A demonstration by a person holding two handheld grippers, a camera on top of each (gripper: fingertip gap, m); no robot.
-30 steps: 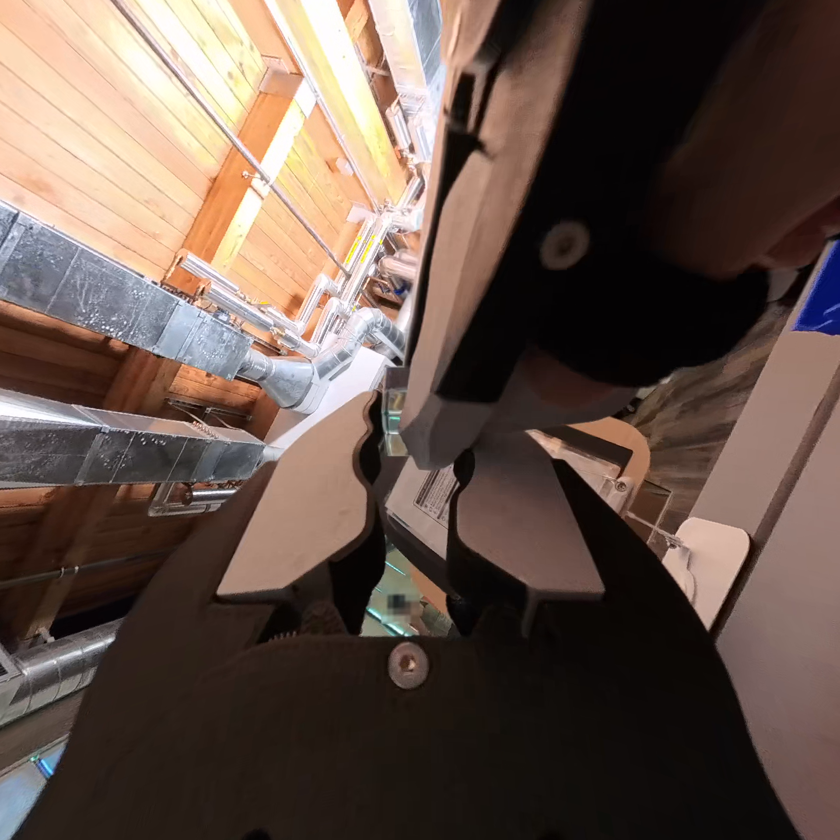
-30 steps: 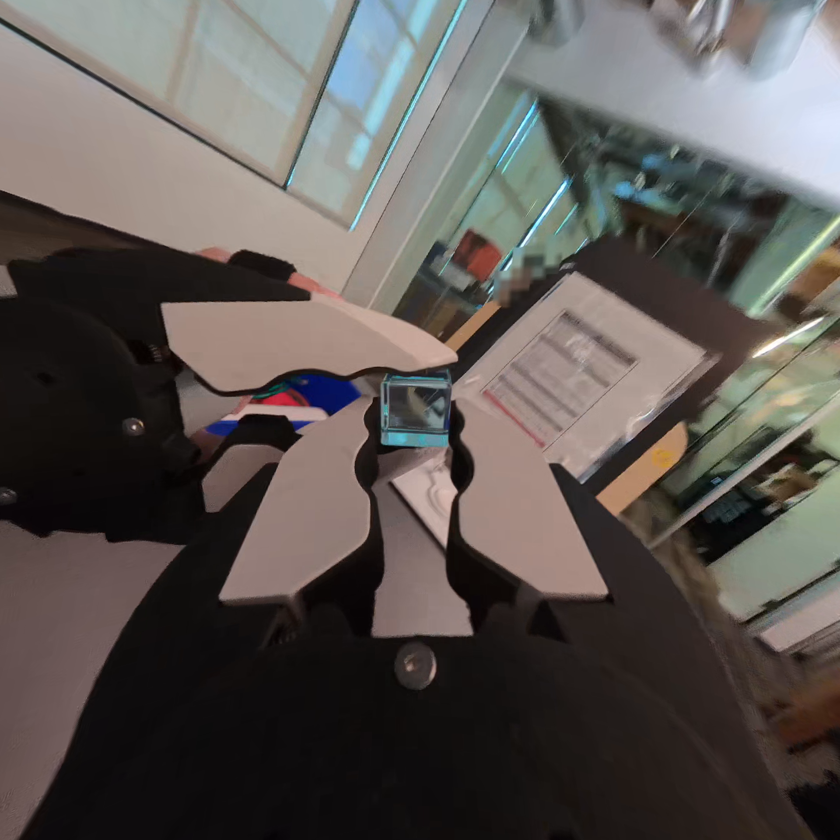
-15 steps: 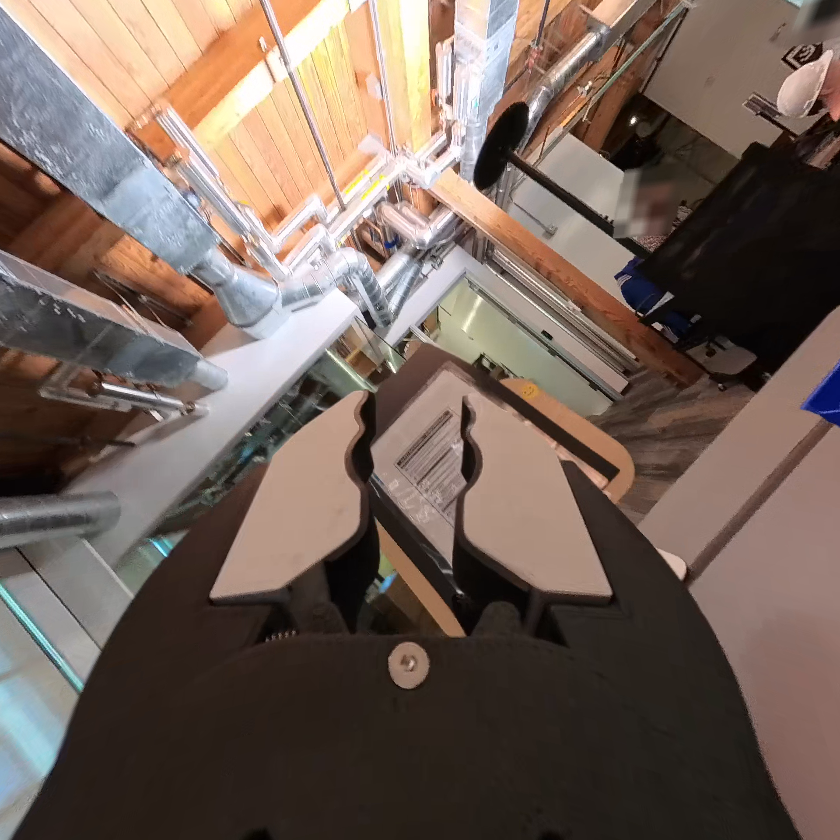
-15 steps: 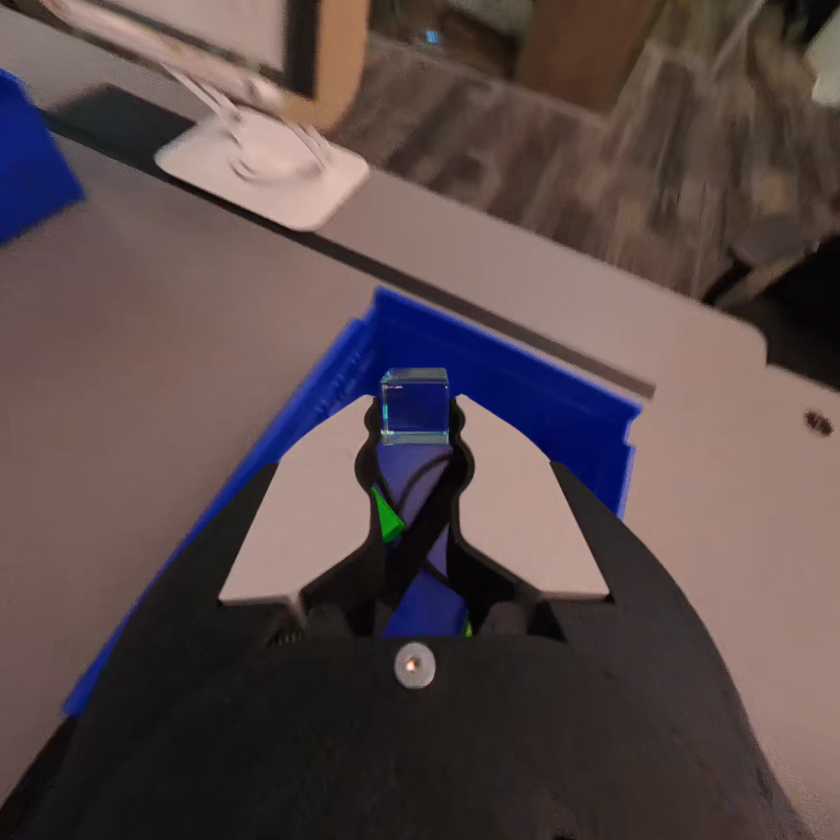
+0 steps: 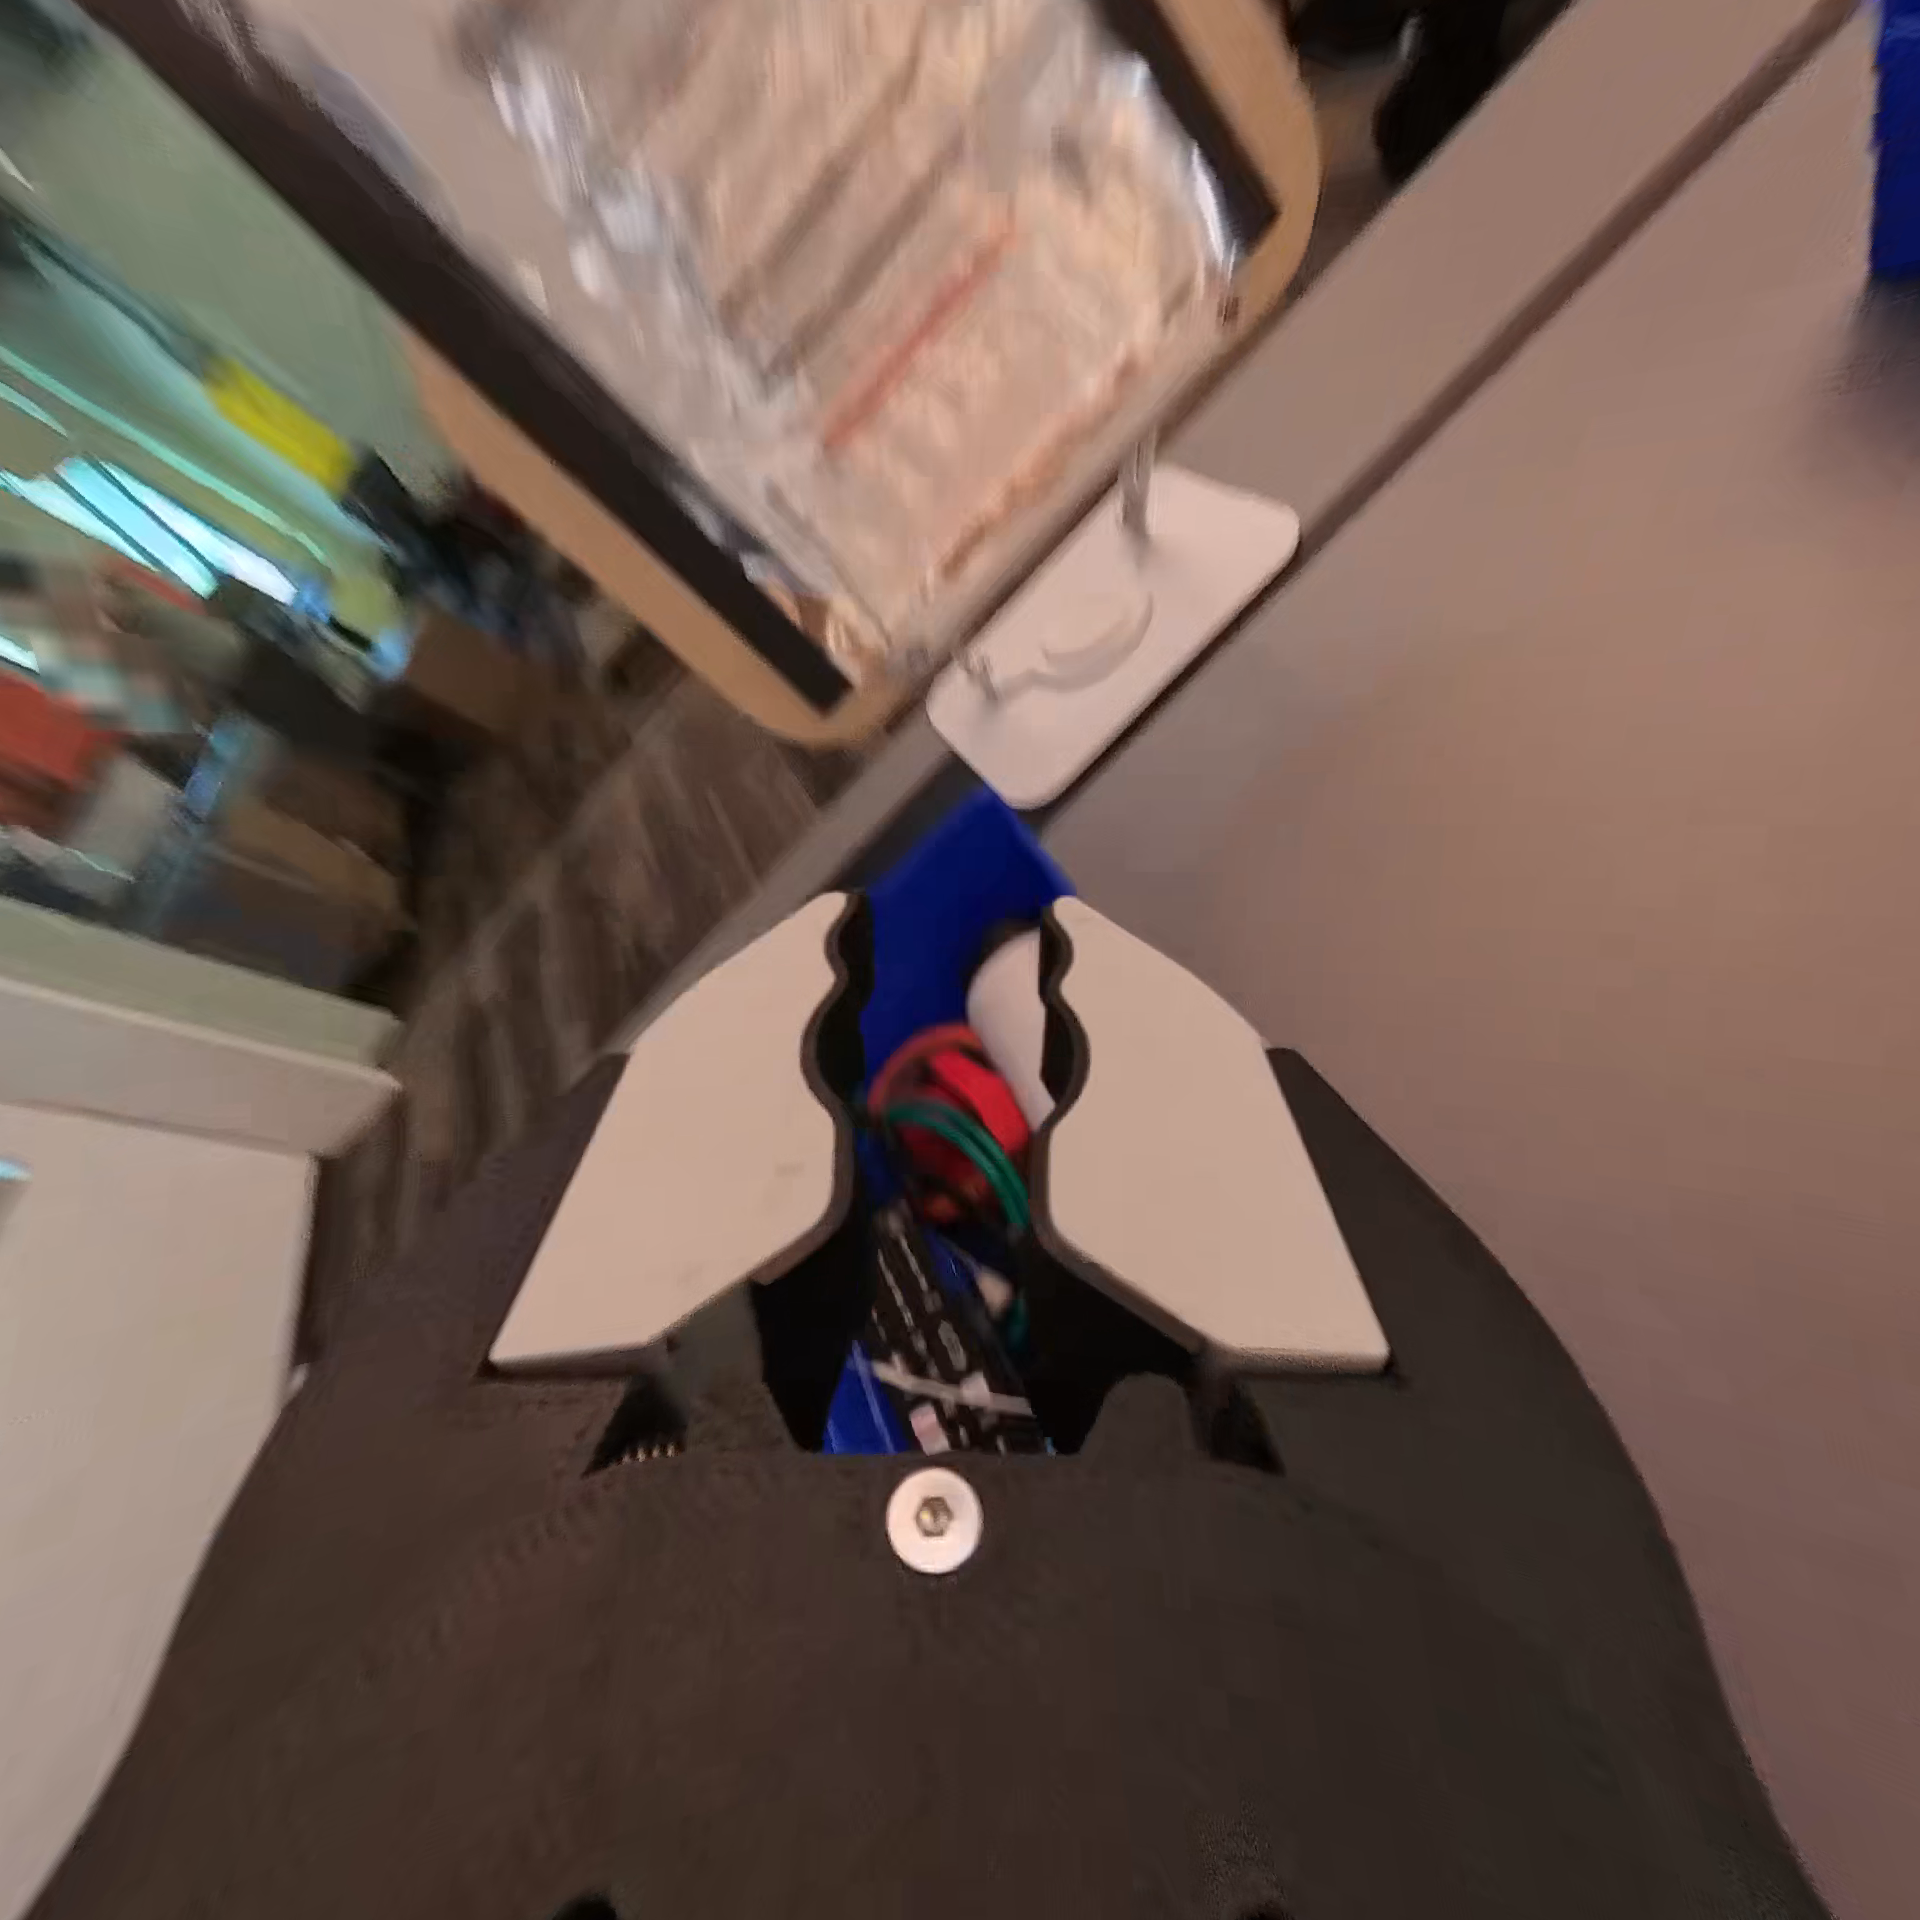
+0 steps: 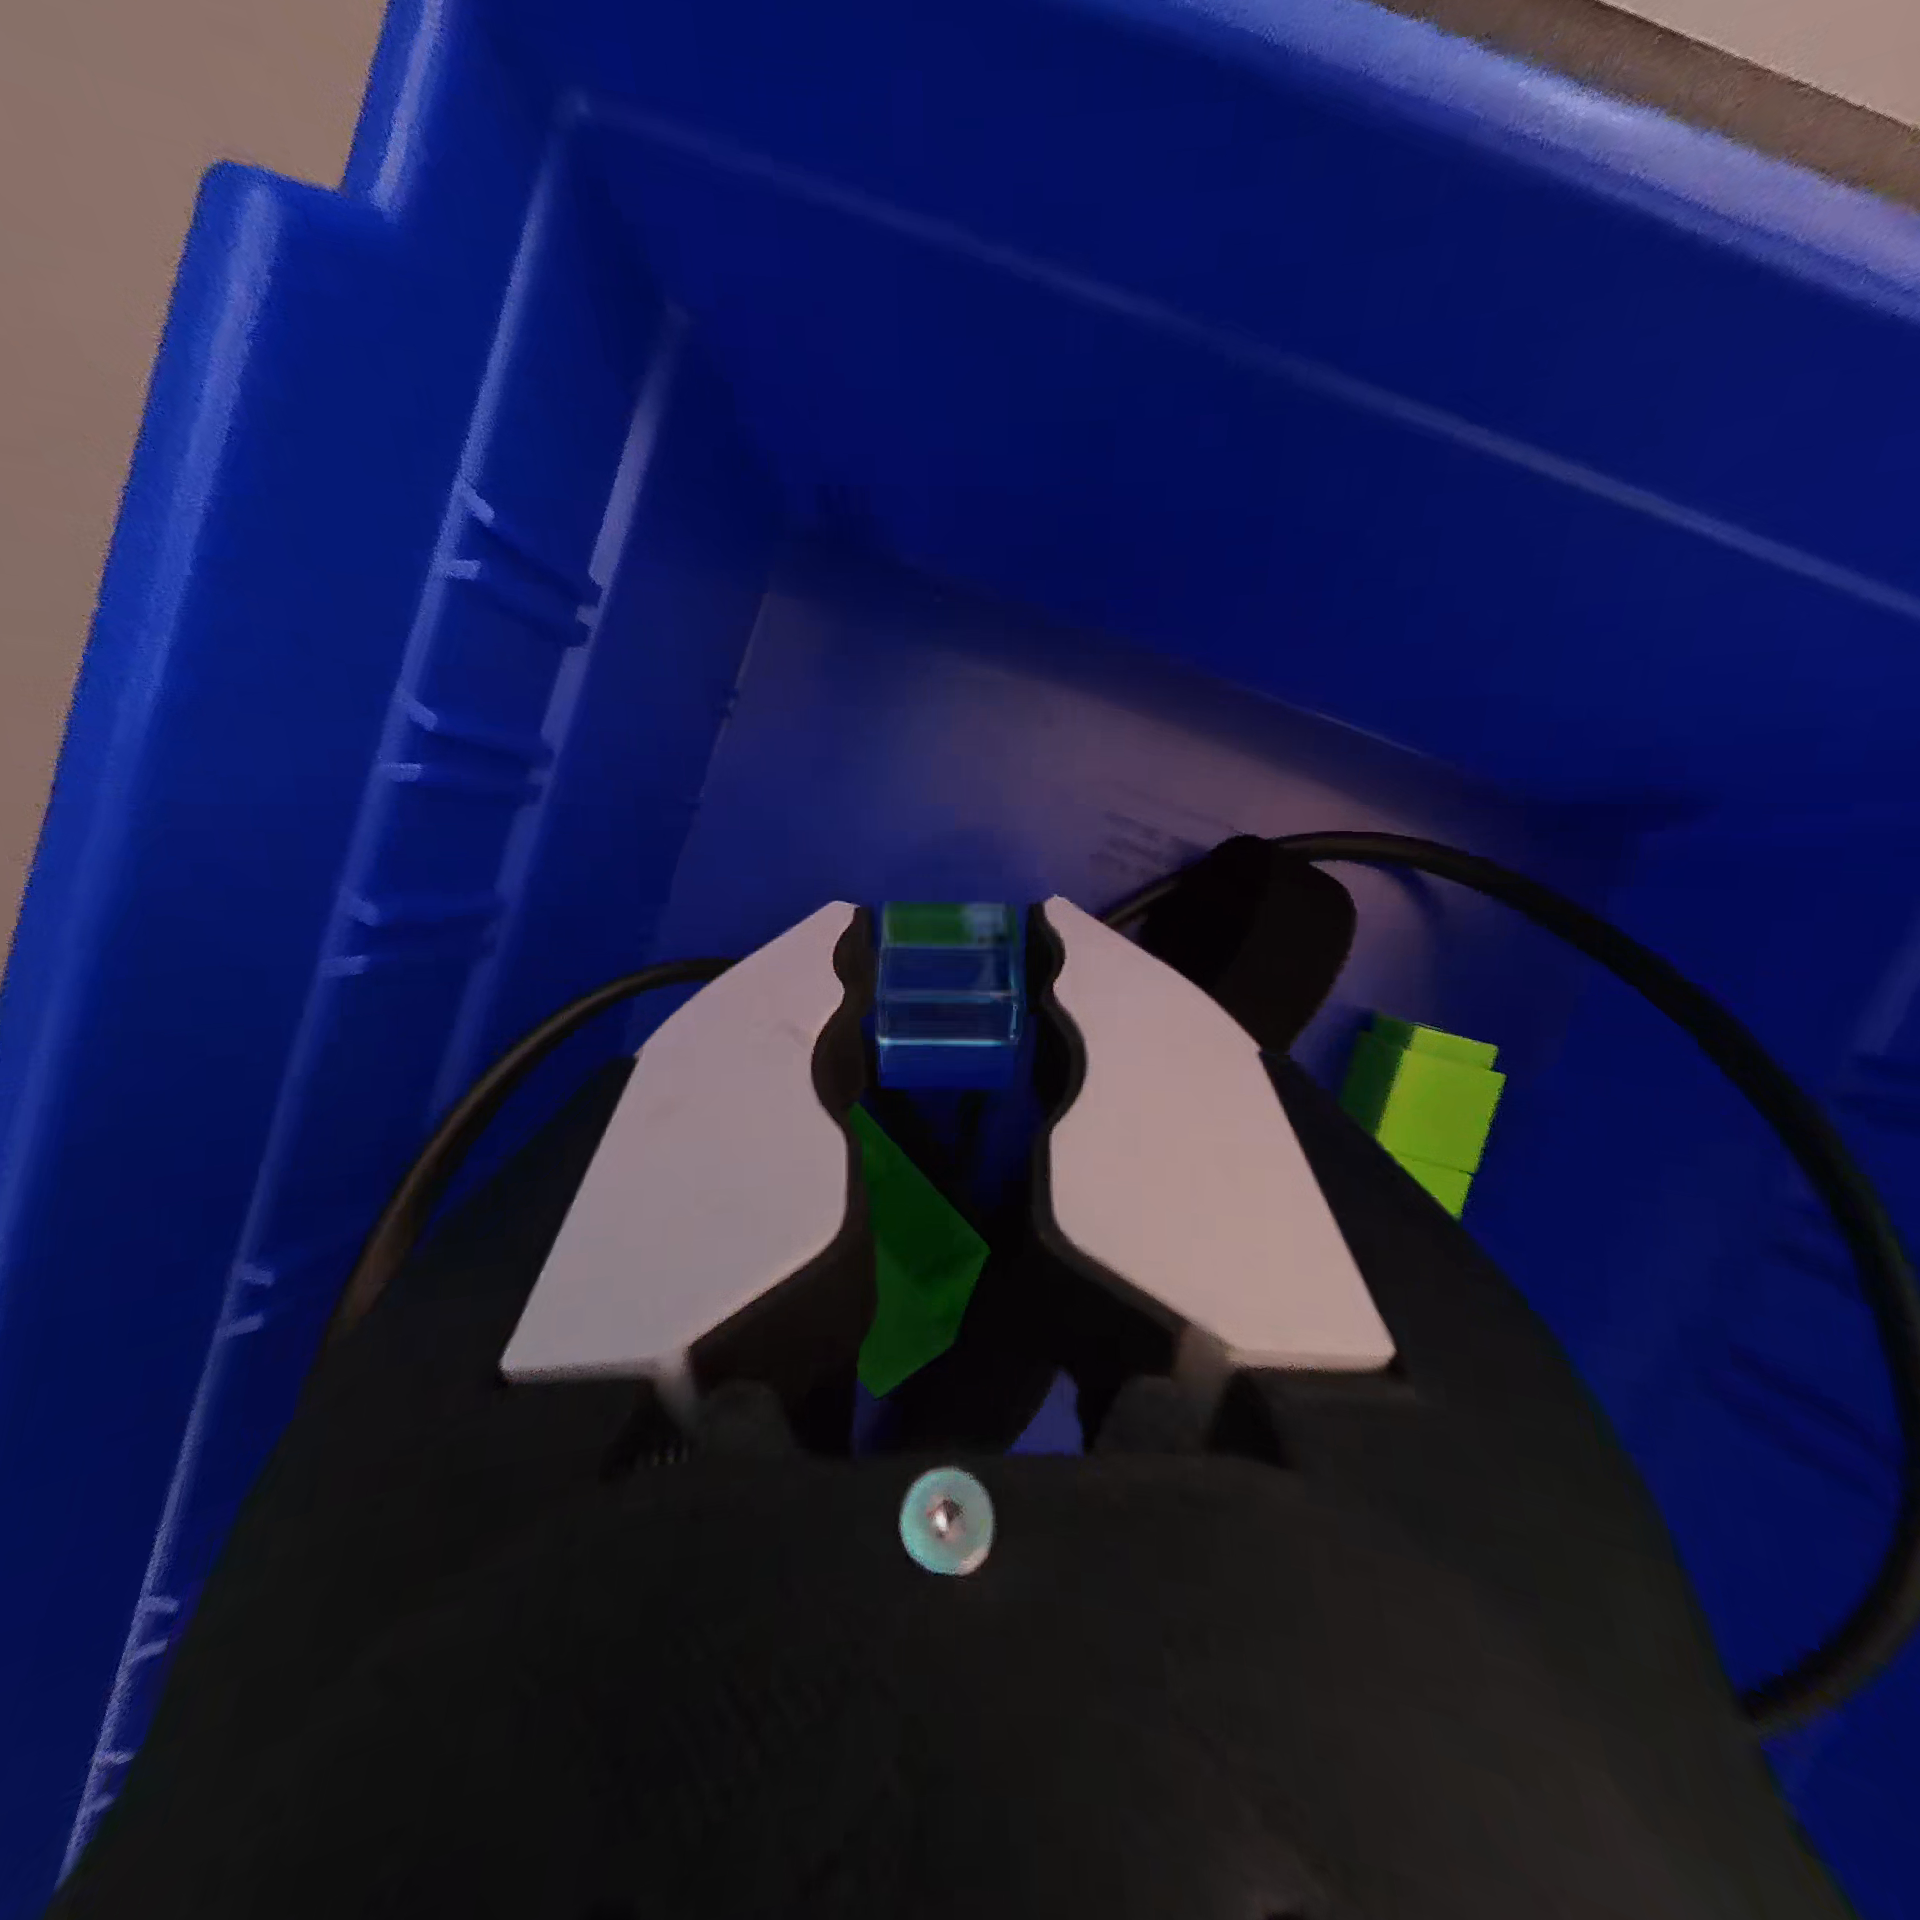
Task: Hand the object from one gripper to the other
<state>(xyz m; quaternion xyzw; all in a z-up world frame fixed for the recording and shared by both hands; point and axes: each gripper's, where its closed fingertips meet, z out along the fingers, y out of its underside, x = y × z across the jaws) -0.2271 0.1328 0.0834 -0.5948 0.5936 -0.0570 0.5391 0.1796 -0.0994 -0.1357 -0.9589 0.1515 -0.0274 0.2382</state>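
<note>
The right gripper (image 6: 951,914) pinched a clear glass-like cube (image 6: 948,987) at frame centre, above a ribbed blue plastic bin (image 6: 436,644). The left gripper (image 5: 951,914) stood parted, jaws empty.

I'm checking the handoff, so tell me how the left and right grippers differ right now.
The right gripper is shut on a clear cube; the left gripper holds nothing, its fingers apart. The right gripper sits low inside a blue bin with a black cable and green blocks; the left gripper is above another blue bin holding a red part and wires, with the table beside it. Both have grey fingers on black bodies.
</note>
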